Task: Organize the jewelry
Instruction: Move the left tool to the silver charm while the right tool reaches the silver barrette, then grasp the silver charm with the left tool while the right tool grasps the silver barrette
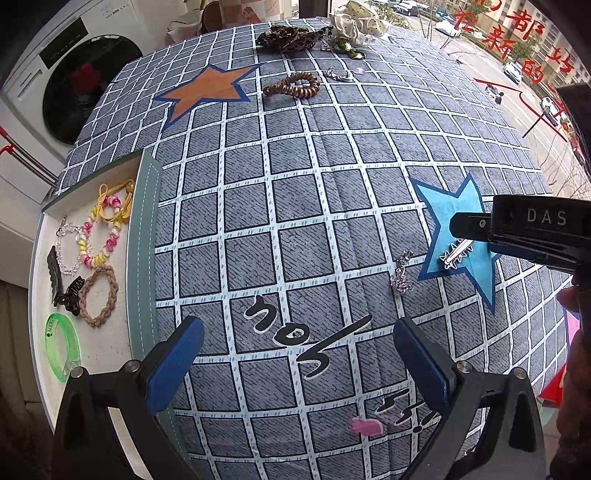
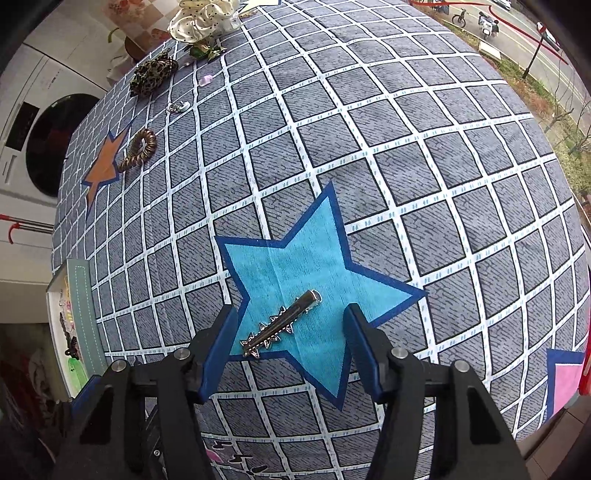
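Note:
A silver spiked hair clip [image 2: 280, 323] lies on the light-blue star [image 2: 306, 273] of the checked tablecloth. My right gripper [image 2: 290, 349] is open, its blue pads on either side of the clip, just above it. The clip also shows in the left wrist view [image 1: 456, 254] under the right gripper's black body [image 1: 524, 232]. My left gripper [image 1: 297, 363] is open and empty over the cloth near the front. A white tray [image 1: 40, 280] at the left holds several bracelets, hair ties and a black claw clip. A small silver trinket [image 1: 402, 275] lies left of the star.
A brown coil hair tie [image 1: 291, 85], a silver earring piece [image 1: 338, 75], a leopard scrunchie [image 1: 290, 37] and a white dotted scrunchie [image 1: 356, 18] lie at the far edge. A washing machine [image 1: 74, 85] stands left. A window is on the right.

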{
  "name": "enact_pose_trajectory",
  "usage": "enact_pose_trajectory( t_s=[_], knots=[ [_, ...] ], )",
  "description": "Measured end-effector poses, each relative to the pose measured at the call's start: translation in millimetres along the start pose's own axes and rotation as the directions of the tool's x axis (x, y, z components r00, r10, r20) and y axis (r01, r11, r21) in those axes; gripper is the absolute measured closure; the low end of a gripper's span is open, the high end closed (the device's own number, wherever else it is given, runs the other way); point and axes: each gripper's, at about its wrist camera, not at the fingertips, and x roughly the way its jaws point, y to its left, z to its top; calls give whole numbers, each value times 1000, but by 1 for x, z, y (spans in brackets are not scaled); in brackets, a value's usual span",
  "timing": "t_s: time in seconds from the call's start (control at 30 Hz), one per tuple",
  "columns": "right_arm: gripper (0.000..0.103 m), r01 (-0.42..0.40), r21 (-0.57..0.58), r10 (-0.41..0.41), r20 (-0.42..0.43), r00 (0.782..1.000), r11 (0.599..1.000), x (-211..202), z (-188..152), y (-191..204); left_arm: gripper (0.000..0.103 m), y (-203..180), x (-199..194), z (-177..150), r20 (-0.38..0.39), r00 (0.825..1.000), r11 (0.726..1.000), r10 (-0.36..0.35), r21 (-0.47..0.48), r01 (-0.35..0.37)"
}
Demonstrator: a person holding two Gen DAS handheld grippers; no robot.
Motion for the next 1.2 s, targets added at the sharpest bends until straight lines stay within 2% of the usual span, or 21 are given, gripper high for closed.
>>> enact_pose_trajectory(
  t_s=[0.1,0.17,0.2,0.27,0.33,0.43,0.47,0.57,0.63,0.73,0.8,0.83,0.87,0.9,0.93,0.97,1.1,1.2],
  knots=[
    [53,75,-79,-74,20,997,994,2,-1,13,0,-4,4,3,0,1000,1000,1,12,-1],
    [68,128,-144,-124,35,992,981,3,-3,20,0,-8,6,5,-1,1000,1000,2,21,-2],
    [71,139,-168,-134,41,990,976,4,-4,21,0,-11,8,6,-1,1000,1000,0,26,0],
    [84,155,-199,-147,51,988,968,3,-6,19,0,-16,11,8,-1,1000,999,-4,39,4],
    [91,152,-209,-144,54,988,966,3,-7,15,0,-22,13,11,0,1000,999,-8,52,8],
    [92,128,-216,-120,54,991,968,0,-10,4,0,-32,17,16,5,1000,998,-13,69,13],
    [92,121,-220,-111,56,992,968,-2,-12,0,7,-35,18,17,4,1000,997,-12,75,11],
    [92,99,-227,-87,61,994,969,-8,-18,-12,11,-41,24,21,-4,1000,996,-15,92,15],
    [92,87,-229,-75,61,995,969,-11,-22,-18,22,-45,28,23,-12,1000,994,-13,104,14],
    [92,68,-229,-57,57,997,971,-17,-28,-27,28,-49,29,26,-14,1000,994,-28,107,29],
    [92,62,-231,-51,55,997,971,-21,-31,-33,39,-52,28,27,-14,999,992,-45,116,47],
    [92,59,-231,-47,54,997,971,-23,-33,-35,48,-55,27,28,-13,999,991,-50,124,52],
    [92,56,-230,-44,54,998,972,-25,-34,-36,61,-59,27,29,-10,999,989,-51,136,52],
    [92,53,-229,-42,53,998,972,-25,-34,-37,68,-62,26,30,-9,998,987,-54,149,55],
    [92,52,-226,-41,51,998,973,-26,-34,-38,82,-64,25,30,-12,998,986,-58,158,59],
    [92,48,-222,-39,48,998,974,-26,-34,-39,89,-65,25,31,-15,998,985,-62,158,63],
    [92,6,-190,0,33,999,982,-32,-37,-49,89,-57,23,30,-32,992,987,-123,98,125],
    [92,-14,-176,19,29,999,984,-36,-39,-54,89,-47,18,28,-29,990,988,-137,67,139]
  ],
)
